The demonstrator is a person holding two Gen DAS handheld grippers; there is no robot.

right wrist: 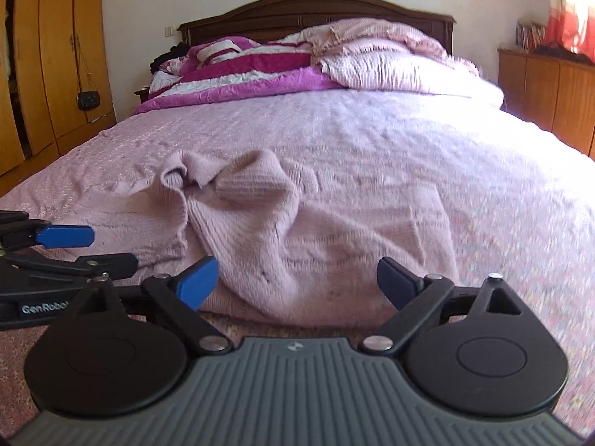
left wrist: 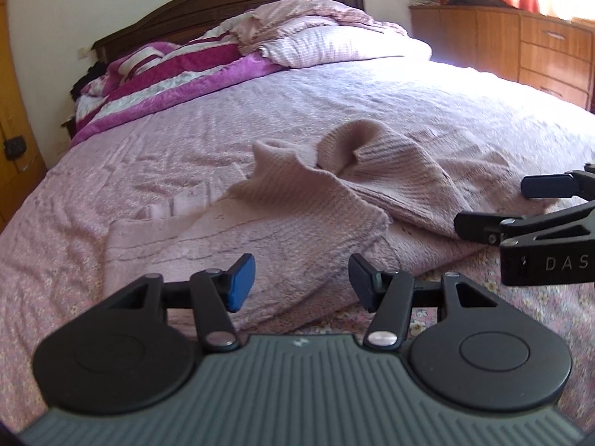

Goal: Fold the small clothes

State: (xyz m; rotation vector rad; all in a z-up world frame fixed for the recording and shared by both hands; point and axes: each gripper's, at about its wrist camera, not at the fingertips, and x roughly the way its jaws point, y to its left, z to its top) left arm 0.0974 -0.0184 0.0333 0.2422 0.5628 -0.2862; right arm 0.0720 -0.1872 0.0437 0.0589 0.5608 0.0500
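sweater [left wrist: 297,200] rumpled on bed [left wrist: 260,111] near its front edge | left gripper [left wrist: 302,281] and right gripper [right wrist: 297,284] jaws open, empty | advice – pinch hem corners evenly, lift low

Left gripper [left wrist: 302,278]: black linkage arms, silver pivot rivets, blue pads on the fingertips [left wrist: 241,282], grey ribbed body with a small white emblem, two round black discs. Right gripper [right wrist: 297,284]: same build; white lettering "DAS" on its side, "GenRobot" on the left one's.
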